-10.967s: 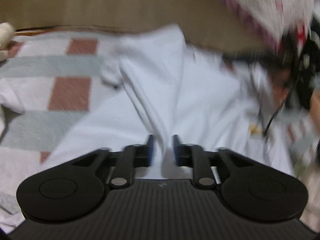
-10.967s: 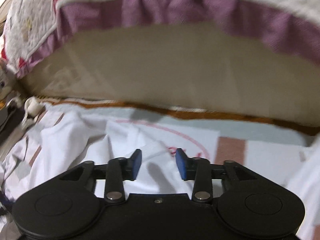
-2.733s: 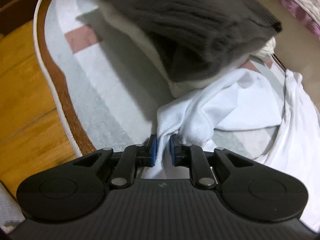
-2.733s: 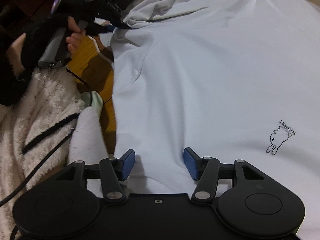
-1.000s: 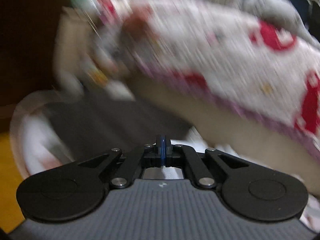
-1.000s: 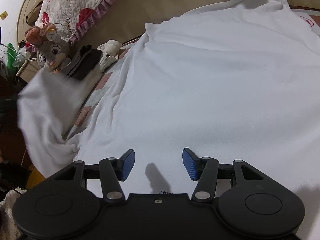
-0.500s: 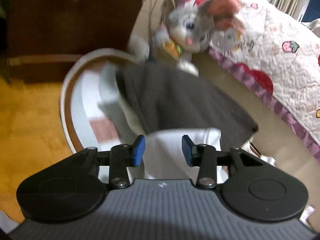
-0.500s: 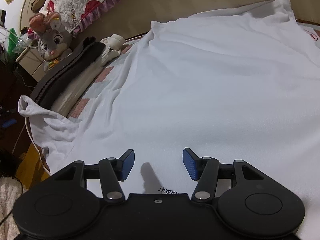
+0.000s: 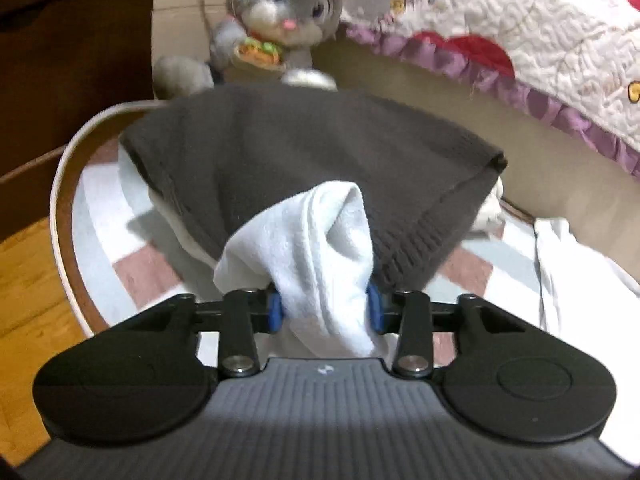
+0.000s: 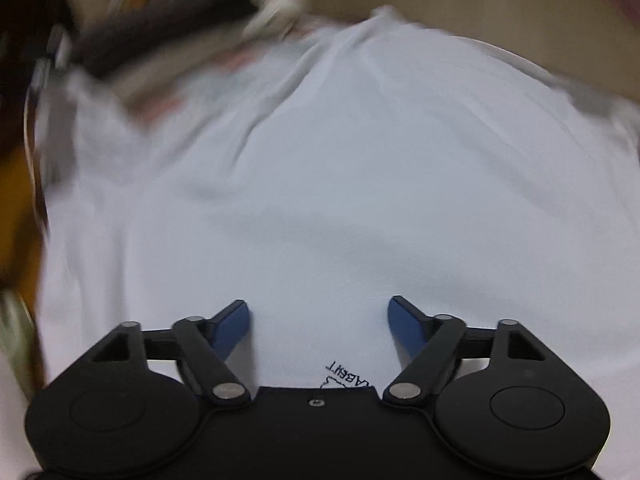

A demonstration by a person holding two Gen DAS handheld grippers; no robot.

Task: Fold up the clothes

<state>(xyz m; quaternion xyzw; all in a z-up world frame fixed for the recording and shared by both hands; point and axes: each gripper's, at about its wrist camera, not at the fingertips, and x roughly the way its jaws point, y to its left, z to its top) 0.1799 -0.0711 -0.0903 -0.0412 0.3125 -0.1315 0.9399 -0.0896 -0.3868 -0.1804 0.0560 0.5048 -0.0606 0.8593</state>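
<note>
My left gripper [image 9: 323,312] stands spread around a bunched sleeve [image 9: 316,248] of the white T-shirt [image 10: 340,184], which lies on the rug; my right gripper [image 10: 318,322] hovers spread above it. I should pinch the sleeve firmly, then fold toward three o'clock.

The right wrist view is smeared by motion: the dark heap [image 10: 160,44] at upper left cannot be told apart, and the white shirt [image 10: 340,184] runs off the right edge, its printed mark [image 10: 347,378] half hidden behind the tongs' body. In the left wrist view, the white cloth [image 9: 320,256] hides the inner faces of the left tongs [image 9: 324,312], and the dark knit garment [image 9: 304,160] covers the plush rabbit [image 9: 280,12] below its chest.
</note>
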